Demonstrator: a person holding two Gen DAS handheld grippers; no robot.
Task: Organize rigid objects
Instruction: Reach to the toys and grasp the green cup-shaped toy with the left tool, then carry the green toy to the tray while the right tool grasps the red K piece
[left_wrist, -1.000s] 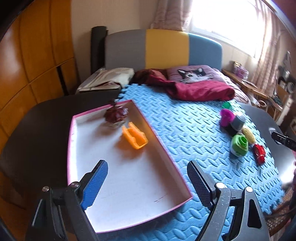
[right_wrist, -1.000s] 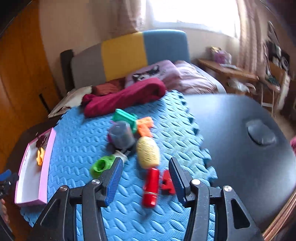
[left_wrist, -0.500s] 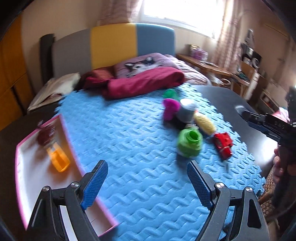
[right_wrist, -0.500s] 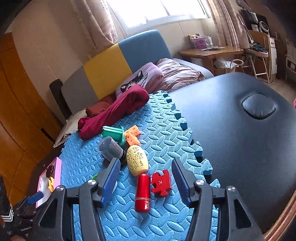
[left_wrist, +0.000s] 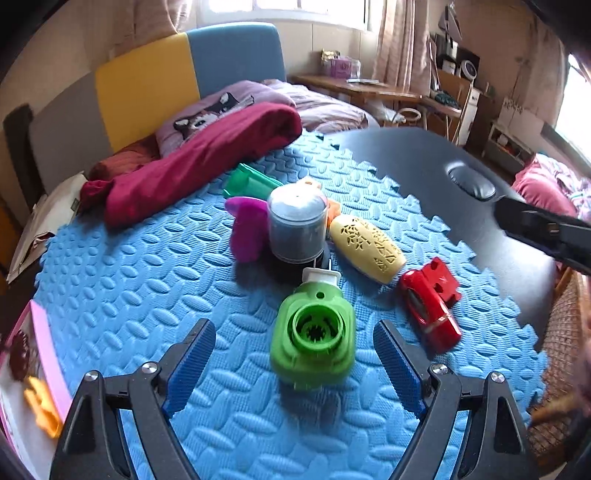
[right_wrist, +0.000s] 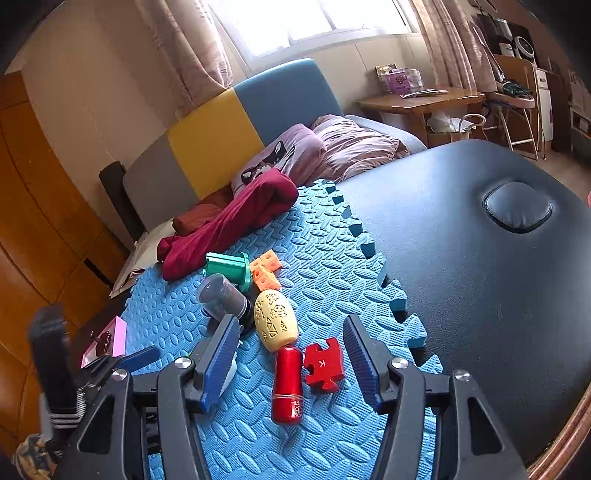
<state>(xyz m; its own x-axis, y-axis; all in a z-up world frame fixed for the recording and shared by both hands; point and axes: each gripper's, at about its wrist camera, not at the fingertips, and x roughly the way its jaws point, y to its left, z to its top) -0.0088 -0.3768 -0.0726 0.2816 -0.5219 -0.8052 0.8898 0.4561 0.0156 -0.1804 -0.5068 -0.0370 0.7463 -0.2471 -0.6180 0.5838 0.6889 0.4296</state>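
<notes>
**Mia:** While the toys sit on the blue mat, what is the left gripper doing?

**Ben:** It hangs over the green punch toy. Its fingers are spread wide. The green toy sits between them, but the pads do not touch it.

**Mia:** And the right gripper?

**Ben:** Its fingers have just been opening a bit. The red tube and the red puzzle piece lie between them on the mat. The pads are not touching them.

**Mia:** What else is in the pile?

**Ben:** A yellow egg shape with cut-out marks lies just past the red tube. A grey jar is beside it, and a purple toy is next to the jar. Behind them is a teal spool lying on its side, with orange cubes right by it.

**Mia:** Where is the box?

**Ben:** The pink tray is at the left edge of the mat. An orange toy and a dark brown thing lie inside it.

**Mia:** What is that red cloth?

**Ben:** It lies at the far edge of the mat, near the bed.
</notes>
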